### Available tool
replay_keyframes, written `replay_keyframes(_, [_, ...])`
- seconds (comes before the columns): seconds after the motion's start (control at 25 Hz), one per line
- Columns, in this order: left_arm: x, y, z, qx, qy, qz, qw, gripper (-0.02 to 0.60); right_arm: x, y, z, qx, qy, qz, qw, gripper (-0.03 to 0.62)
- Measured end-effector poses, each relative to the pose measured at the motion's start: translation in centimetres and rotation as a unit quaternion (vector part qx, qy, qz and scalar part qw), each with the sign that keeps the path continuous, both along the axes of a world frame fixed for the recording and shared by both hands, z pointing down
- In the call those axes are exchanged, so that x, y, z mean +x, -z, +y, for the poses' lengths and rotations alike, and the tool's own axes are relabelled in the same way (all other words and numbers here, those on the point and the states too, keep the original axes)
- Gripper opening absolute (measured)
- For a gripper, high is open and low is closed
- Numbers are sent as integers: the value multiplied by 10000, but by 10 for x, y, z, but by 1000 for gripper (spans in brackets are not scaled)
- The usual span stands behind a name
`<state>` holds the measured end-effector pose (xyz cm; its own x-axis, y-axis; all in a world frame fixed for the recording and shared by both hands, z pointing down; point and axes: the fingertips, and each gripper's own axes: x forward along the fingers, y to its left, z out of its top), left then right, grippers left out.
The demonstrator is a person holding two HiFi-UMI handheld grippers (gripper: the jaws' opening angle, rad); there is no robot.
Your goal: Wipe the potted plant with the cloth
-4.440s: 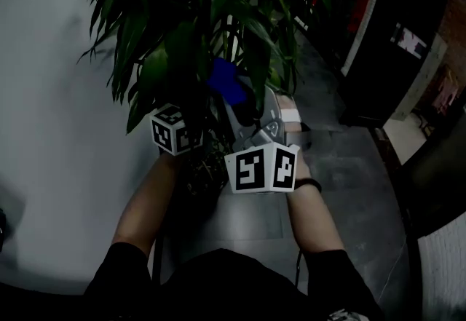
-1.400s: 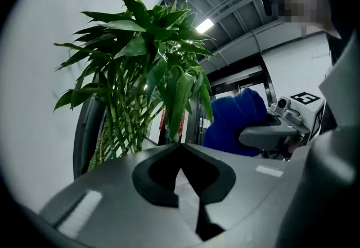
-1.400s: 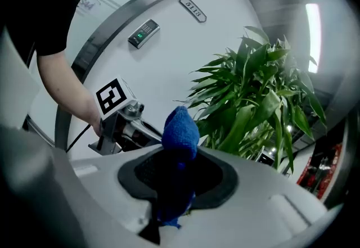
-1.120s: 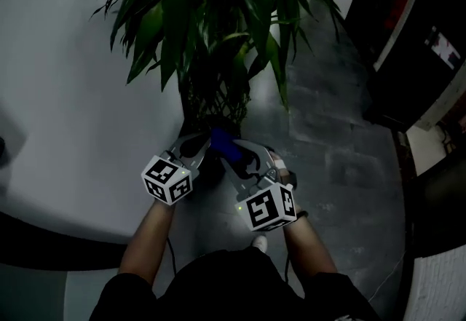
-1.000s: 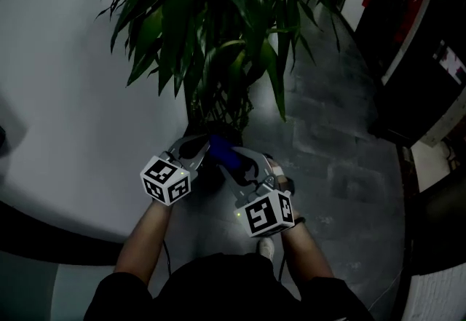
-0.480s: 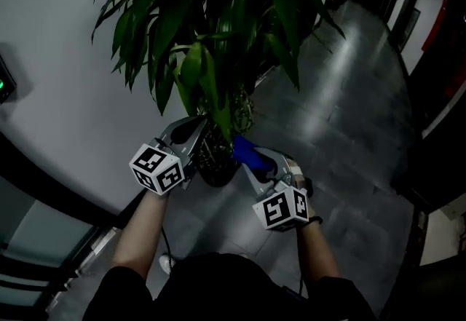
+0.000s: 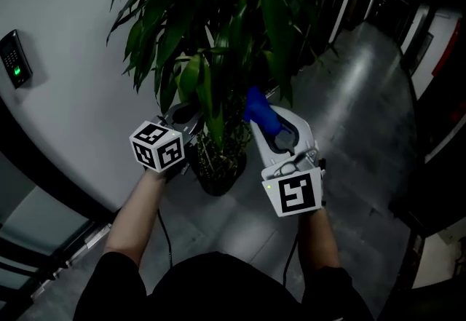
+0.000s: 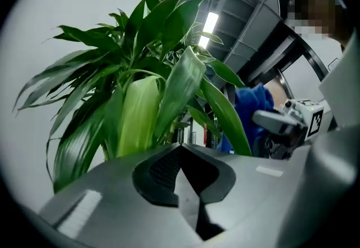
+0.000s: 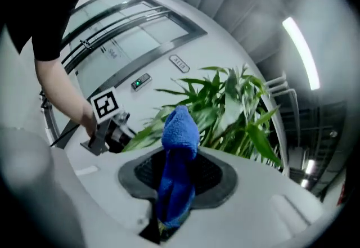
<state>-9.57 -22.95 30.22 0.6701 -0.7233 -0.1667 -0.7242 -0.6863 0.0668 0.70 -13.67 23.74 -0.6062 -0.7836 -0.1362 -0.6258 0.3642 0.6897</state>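
The potted plant (image 7: 218, 21) has long green leaves and stands in a dark pot (image 7: 215, 170) on the floor. My right gripper (image 7: 261, 123) is shut on a blue cloth (image 7: 256, 105), whose bunched end sticks up beside the lower leaves right of the stems. In the right gripper view the cloth (image 9: 180, 129) rises from between the jaws, with the plant (image 9: 230, 106) beyond it. My left gripper (image 7: 188, 114) is left of the stems, partly hidden by leaves. Its jaws (image 8: 180, 148) are shut with nothing between them, and leaves (image 8: 146, 112) stand just beyond.
A curved white wall (image 7: 65, 94) runs behind the plant, with a card reader (image 7: 16, 57) showing a green light. Grey floor tiles (image 7: 357, 108) stretch off to the right towards dark doorways. A black cable (image 7: 166, 239) hangs below my left arm.
Both grippers have risen from pot level to the lower leaves. The right gripper has carried the cloth up and to the right, and the head view has tilted up.
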Motion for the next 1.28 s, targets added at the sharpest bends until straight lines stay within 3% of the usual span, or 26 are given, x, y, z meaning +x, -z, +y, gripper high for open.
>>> replay_keyframes(0.12, [7, 14, -2, 103, -90, -49, 9999, 6, -23, 43, 15, 615, 87, 122, 9980, 109])
replay_keyframes(0.24, [16, 32, 3, 312, -257, -47, 9992, 6, -37, 68, 16, 1039, -194, 461, 9933, 109])
replay_keyframes(0.48, [23, 46, 11, 527, -496, -212, 9972, 6, -74, 72, -2, 1289, -378, 1101, 9848, 109])
replay_keyframes(0.8, [23, 31, 17, 461, -593, -403, 9964, 6, -93, 23, -19, 813, -205, 1580, 9839, 109])
replay_keyframes(0.96, [28, 25, 16, 410, -772, -323, 9956, 6, -96, 7, -20, 452, 130, 1435, 9885, 109])
replay_keyframes(1.28, [21, 20, 5, 232, -801, 191, 9963, 6, -80, -20, -19, -170, 521, 949, 9940, 109])
